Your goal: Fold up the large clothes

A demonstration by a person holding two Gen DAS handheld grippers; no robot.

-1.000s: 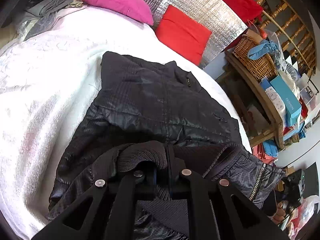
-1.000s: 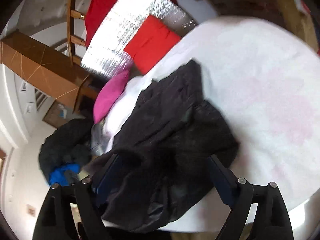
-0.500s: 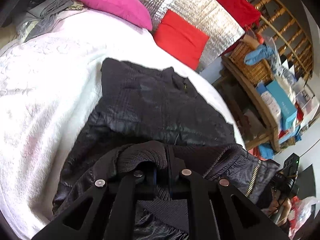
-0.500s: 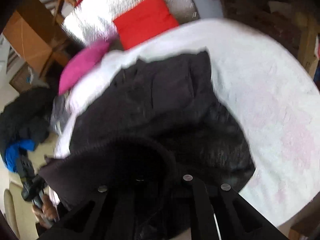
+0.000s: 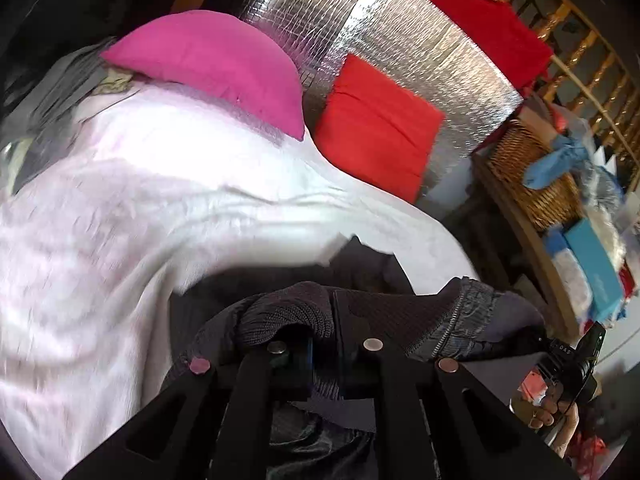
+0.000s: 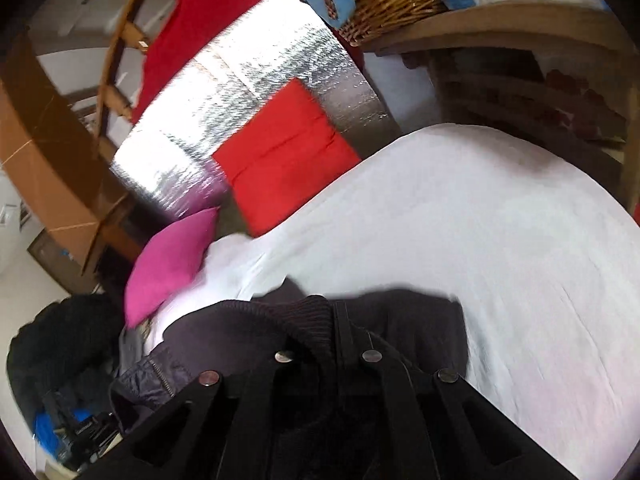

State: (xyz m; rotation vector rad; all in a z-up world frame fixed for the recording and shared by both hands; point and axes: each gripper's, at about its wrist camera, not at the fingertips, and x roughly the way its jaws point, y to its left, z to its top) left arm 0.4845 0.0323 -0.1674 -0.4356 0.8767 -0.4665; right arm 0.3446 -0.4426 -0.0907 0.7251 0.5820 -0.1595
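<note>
A large black quilted jacket (image 5: 472, 312) with a ribbed knit hem and a zipper hangs bunched over the near edge of the white bed (image 5: 120, 216). My left gripper (image 5: 334, 320) is shut on the ribbed hem, which drapes over its fingers. In the right wrist view the same black jacket (image 6: 400, 320) is gathered close to the camera, and my right gripper (image 6: 336, 320) is shut on its ribbed edge. Most of the jacket is hidden behind the grippers. The other gripper and a hand show at the lower right of the left wrist view.
A pink pillow (image 5: 216, 64) and a red cushion (image 5: 376, 128) lie at the head of the bed (image 6: 480, 220), against a silver foil panel (image 5: 400, 40). A wooden shelf with a wicker basket (image 5: 532, 176) and boxes stands to the right. Dark clothes (image 6: 56, 340) are piled beside the bed.
The right gripper went from open above the jacket to shut on its ribbed edge. Both grippers then pulled the jacket back toward the near bed edge, baring much of the white cover.
</note>
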